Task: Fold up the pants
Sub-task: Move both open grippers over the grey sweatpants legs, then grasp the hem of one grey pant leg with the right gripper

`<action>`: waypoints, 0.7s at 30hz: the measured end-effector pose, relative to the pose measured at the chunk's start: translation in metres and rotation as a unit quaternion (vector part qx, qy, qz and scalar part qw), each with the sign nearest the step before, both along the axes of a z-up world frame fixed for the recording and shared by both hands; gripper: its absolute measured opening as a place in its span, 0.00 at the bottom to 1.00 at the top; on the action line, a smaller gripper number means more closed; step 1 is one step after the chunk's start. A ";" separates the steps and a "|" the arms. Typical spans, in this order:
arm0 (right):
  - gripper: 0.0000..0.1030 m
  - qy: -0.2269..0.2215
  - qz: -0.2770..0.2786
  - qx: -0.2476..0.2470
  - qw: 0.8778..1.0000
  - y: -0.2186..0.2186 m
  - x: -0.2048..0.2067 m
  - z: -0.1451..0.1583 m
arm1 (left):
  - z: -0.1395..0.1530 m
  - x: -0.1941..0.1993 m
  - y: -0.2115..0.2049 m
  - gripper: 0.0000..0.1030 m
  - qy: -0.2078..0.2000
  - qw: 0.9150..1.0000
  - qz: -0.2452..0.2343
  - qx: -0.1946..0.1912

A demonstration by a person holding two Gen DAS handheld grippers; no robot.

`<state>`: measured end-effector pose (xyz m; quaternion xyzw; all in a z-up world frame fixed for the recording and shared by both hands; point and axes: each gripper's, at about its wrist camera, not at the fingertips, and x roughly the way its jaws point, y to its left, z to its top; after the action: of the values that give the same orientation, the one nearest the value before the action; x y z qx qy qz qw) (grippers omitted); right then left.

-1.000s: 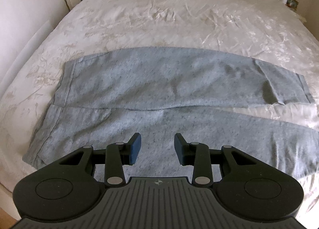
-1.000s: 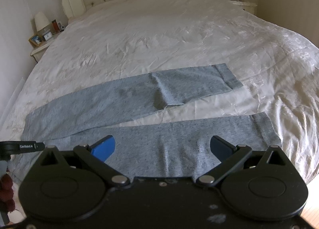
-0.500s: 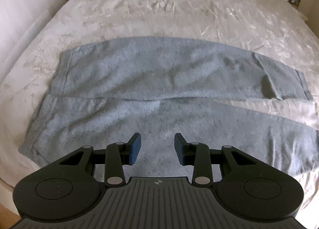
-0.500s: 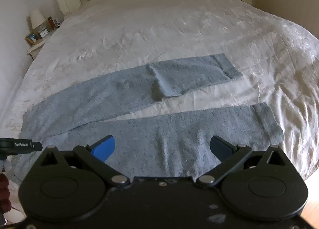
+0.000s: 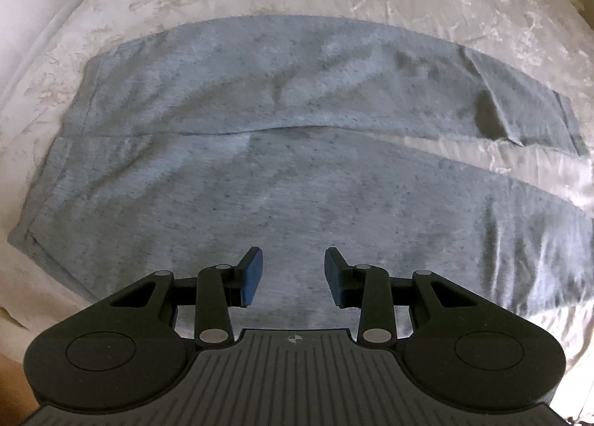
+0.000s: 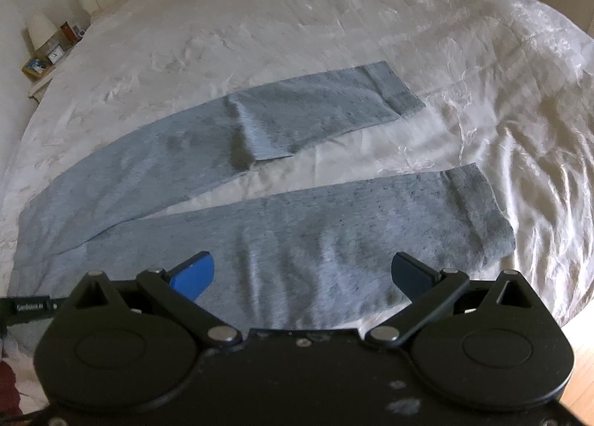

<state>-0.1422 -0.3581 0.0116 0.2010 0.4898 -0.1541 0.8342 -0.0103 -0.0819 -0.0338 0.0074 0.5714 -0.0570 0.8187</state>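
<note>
Cream bedspread (image 6: 427,36) covers the bed, and the grey pants (image 5: 297,184) lie flat near its front edge, waistband toward the left side, both legs running right with a strip of bedspread showing between them. Left gripper (image 5: 293,273) hangs over the near leg with its jaws partly apart and empty, while the right gripper (image 6: 302,273) hangs near that leg's cuff end with jaws spread wide, also empty. My worry is a pinch that catches only the top layer, or the slippery bedspread too, dragging the fold crooked.
</note>
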 end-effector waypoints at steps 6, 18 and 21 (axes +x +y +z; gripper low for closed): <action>1.00 0.007 0.028 0.005 1.000 -0.044 0.036 -0.019 | 0.002 0.011 -0.031 0.34 0.016 0.999 0.026 0.011; 1.00 0.109 0.045 -0.028 0.993 -0.108 0.147 0.000 | -0.026 0.027 -0.071 0.34 0.074 0.993 0.062 0.072; 1.00 0.098 0.055 -0.003 0.994 -0.112 0.169 0.049 | -0.040 0.027 -0.091 0.34 0.085 0.991 0.044 0.095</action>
<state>0.0268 -0.4703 0.0608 0.1554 0.5794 -0.1288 0.7897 0.0168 -0.1726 -0.0739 0.0555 0.6414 0.0329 0.7645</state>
